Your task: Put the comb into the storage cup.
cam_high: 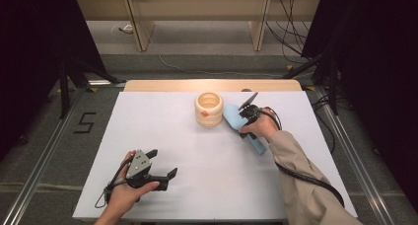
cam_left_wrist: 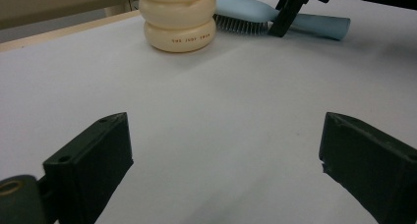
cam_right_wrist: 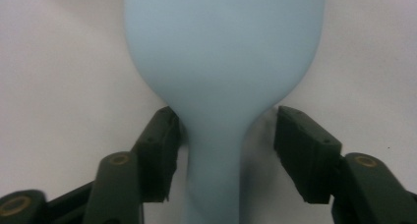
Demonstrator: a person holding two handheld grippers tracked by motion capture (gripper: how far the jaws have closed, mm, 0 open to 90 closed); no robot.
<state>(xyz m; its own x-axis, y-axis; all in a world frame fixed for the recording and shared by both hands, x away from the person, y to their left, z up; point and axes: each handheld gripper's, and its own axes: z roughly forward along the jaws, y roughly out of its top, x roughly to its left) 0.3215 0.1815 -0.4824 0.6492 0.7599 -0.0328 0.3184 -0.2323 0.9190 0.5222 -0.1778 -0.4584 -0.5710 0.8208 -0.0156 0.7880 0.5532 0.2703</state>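
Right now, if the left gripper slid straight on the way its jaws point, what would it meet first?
Probably the cream ringed holder. The left gripper is open over bare white table, and nothing lies between. The holder sits a little left of centre, so it might clip the blue hairbrush behind instead; depth is unclear.

From my left fingers' camera I can see a line of small reddish-brown capital letters printed on the lowest bulge of the cream ringed holder (cam_left_wrist: 178,27); it is too small and soft for me to read with any certainty. On the grey floor (cam_high: 44,151) to the left of my desk (cam_high: 162,136), a large black numeral 5 (cam_high: 86,122) is marked. I can read nothing else.
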